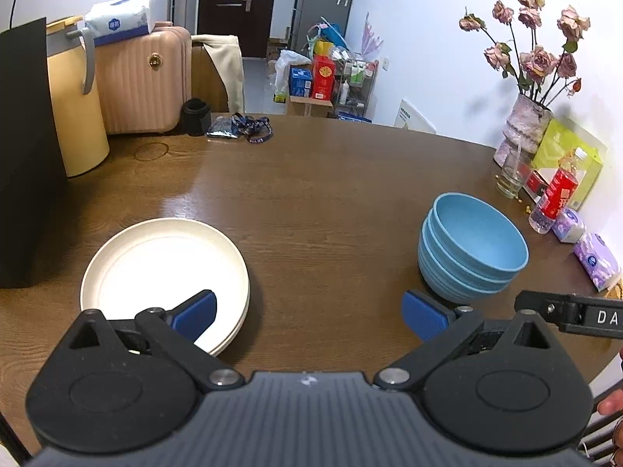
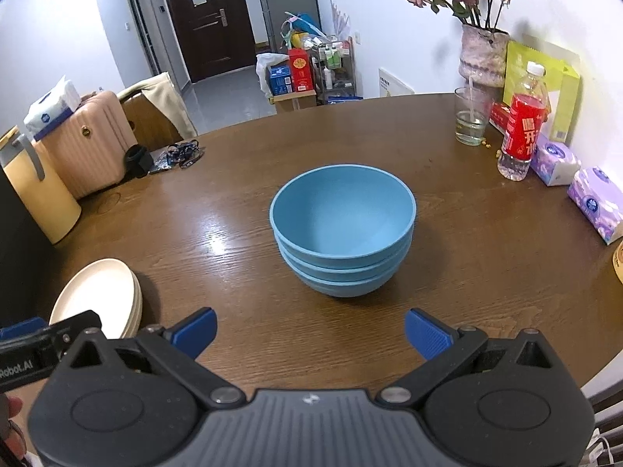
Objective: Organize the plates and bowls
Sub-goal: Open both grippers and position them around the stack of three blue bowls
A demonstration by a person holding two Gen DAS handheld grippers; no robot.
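Observation:
A stack of cream plates [image 1: 163,272] lies on the brown table at the left; it also shows in the right wrist view [image 2: 97,295]. A stack of three blue bowls [image 1: 471,249] stands at the right, and sits centred in the right wrist view [image 2: 342,229]. My left gripper [image 1: 309,317] is open and empty above the table between the two stacks, its left finger over the plates' near rim. My right gripper [image 2: 310,332] is open and empty, just short of the bowls.
A yellow kettle [image 1: 74,116] and a black box [image 1: 27,163] stand at the left. A vase of dried roses [image 1: 525,132], a glass [image 1: 510,175], a red-labelled bottle [image 1: 557,198] and tissue packs [image 1: 595,260] line the right edge. A lanyard [image 1: 253,128] lies at the far edge.

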